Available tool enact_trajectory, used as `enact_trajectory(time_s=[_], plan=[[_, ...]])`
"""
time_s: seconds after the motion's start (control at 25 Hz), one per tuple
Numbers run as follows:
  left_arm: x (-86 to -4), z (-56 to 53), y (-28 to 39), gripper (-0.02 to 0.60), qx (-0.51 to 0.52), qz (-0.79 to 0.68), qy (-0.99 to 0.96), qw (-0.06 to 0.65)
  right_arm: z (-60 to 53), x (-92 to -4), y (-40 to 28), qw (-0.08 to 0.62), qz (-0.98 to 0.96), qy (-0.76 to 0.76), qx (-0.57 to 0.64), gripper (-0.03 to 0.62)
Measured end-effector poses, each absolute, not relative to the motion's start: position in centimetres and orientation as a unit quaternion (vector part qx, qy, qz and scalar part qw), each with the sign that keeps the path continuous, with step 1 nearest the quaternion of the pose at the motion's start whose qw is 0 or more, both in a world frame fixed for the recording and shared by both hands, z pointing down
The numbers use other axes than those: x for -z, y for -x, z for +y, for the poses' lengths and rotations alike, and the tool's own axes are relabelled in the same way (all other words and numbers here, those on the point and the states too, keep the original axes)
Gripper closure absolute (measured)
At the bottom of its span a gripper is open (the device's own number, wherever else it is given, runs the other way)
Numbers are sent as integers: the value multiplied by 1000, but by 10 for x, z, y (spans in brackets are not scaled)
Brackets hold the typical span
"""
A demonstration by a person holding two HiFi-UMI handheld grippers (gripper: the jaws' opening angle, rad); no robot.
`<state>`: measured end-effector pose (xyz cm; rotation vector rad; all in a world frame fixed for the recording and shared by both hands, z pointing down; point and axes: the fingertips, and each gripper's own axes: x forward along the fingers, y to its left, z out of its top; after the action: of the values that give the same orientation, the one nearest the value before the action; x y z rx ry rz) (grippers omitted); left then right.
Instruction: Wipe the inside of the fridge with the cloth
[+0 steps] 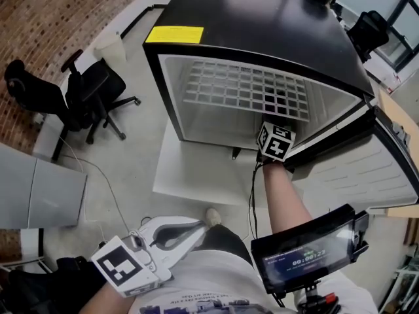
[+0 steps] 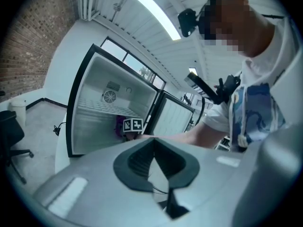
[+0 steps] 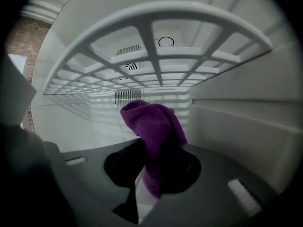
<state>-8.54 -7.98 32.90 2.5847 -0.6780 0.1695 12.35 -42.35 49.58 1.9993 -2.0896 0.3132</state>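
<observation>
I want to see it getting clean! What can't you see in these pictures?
Head view: the right gripper has its jaws and the cloth hidden behind its marker cube.
Right gripper view: the gripper's body covers the fridge floor under the cloth, so touching cannot be told.
Left gripper view: the cloth is a tiny purple speck beside the cube.
Dirt: too small to see anywhere.

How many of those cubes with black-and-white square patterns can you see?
2. One cube is at the head view's bottom left; the other cube is at the fridge opening. None seems hidden.
</observation>
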Motion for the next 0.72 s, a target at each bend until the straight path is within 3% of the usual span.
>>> enact_trajectory(time_s=[0.4, 0.72], plan=[[-334, -108, 87, 574, -78, -279, -931, 222, -462, -514, -120, 124, -708, -685, -115, 520], [-336, -118, 88, 574, -79, -300, -924, 222, -480, -510, -58, 114, -755, -636, -112, 520]])
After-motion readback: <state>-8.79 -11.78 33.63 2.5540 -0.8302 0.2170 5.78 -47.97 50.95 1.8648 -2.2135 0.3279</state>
